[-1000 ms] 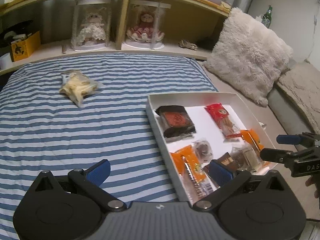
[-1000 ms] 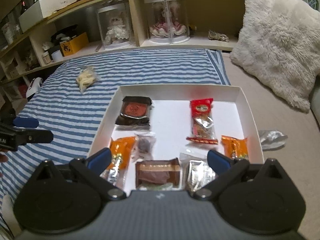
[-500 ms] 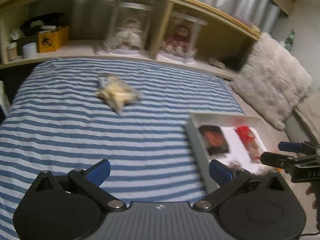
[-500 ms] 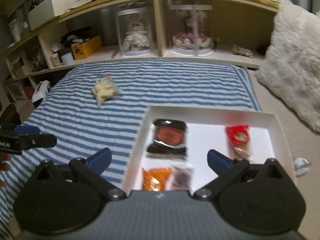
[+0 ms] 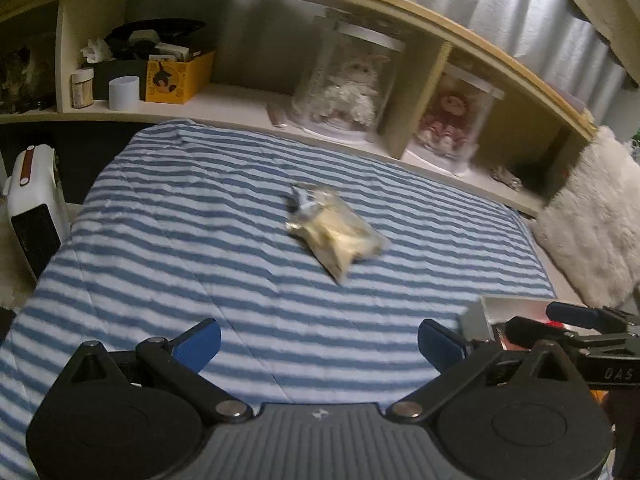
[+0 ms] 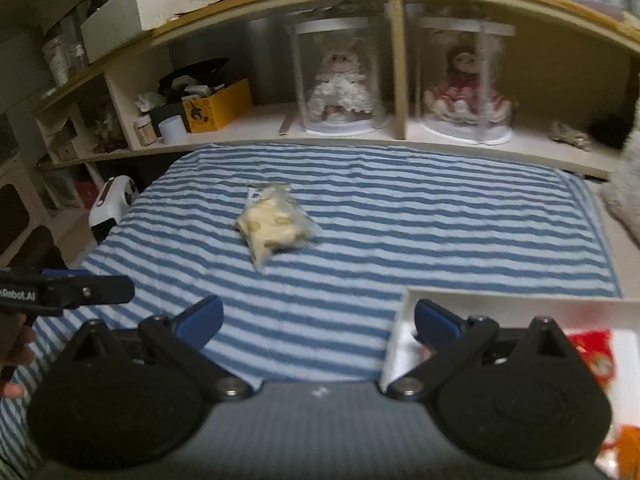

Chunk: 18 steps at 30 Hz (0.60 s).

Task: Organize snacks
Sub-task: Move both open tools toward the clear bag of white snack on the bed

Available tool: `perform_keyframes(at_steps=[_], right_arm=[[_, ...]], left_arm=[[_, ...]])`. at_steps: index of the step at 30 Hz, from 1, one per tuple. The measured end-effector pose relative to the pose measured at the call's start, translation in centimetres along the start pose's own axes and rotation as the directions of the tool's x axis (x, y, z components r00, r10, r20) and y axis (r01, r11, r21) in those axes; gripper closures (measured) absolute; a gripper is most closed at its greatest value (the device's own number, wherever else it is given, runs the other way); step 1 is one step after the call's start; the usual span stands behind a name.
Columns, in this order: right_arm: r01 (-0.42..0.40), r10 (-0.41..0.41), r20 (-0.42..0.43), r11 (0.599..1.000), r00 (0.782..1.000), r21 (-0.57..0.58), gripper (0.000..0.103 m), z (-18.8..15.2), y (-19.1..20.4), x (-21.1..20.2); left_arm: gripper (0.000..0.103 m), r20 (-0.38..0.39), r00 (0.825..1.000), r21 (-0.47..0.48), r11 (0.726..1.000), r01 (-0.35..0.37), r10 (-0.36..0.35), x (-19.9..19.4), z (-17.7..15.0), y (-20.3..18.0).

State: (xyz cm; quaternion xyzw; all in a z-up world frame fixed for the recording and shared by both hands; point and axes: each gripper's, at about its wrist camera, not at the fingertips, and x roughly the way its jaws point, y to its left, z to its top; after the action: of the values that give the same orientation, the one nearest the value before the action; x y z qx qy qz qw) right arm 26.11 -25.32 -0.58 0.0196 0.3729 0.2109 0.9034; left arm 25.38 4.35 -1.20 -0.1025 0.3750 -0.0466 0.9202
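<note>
Grippers first: the left gripper has its jaws spread wide with nothing between them, and the right gripper is spread wide and empty too. Both hang low over the striped blanket, side by side and pointing toward the shelf.

Ahead of both lies the bag, a clear packet of pale yellow pieces, alone on the blanket and well apart from the white box. In the left view it sits ahead and slightly right of the jaw gap; in the right view the bag sits ahead and left of the gap. So it lies roughly between the two lines of sight, and I cannot tell which gripper is nearer. Its long axis runs diagonally, from its tied end at the far left to a corner pointing near and right, so jaws would probably need to close across its narrower width.

Compared with a second ago, both cameras have swung away from the box: its snacks then filled the lower views, while now only a corner shows at the lower right, with a red packet inside. The bag now looks larger and more central.
</note>
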Motion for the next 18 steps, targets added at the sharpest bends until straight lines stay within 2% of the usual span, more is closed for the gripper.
perform_keyframes(at_steps=[3,7,10,15,18], right_arm=[[-0.027,0.027,0.01,1.0,1.0,-0.013,0.0,0.9,0.5,2.3],[-0.011,0.015,0.078,0.998,0.997,-0.062,0.0,1.8,1.4,5.3],[-0.01,0.023,0.1,0.991,0.995,-0.134,0.0,2.4,2.0,7.6],[-0.022,0.057,0.122,0.963,0.991,-0.27,0.0,4.1,2.5,11.7],[-0.099,0.127,0.081,0.951,0.989,-0.292,0.0,5.6,2.5,14.2]], left_arm=[[0.0,-0.006,1.0,0.014,1.0,-0.001,0.001,1.8,1.1,0.5],[0.0,-0.003,1.0,0.059,0.998,-0.026,0.026,4.0,2.1,1.1],[0.0,0.016,1.0,0.035,0.999,0.006,-0.007,5.6,2.8,2.3],[0.0,0.05,0.999,-0.019,1.0,0.021,-0.02,8.3,4.8,3.8],[0.0,0.056,0.996,-0.053,0.996,0.065,-0.062,10.3,6.1,4.2]])
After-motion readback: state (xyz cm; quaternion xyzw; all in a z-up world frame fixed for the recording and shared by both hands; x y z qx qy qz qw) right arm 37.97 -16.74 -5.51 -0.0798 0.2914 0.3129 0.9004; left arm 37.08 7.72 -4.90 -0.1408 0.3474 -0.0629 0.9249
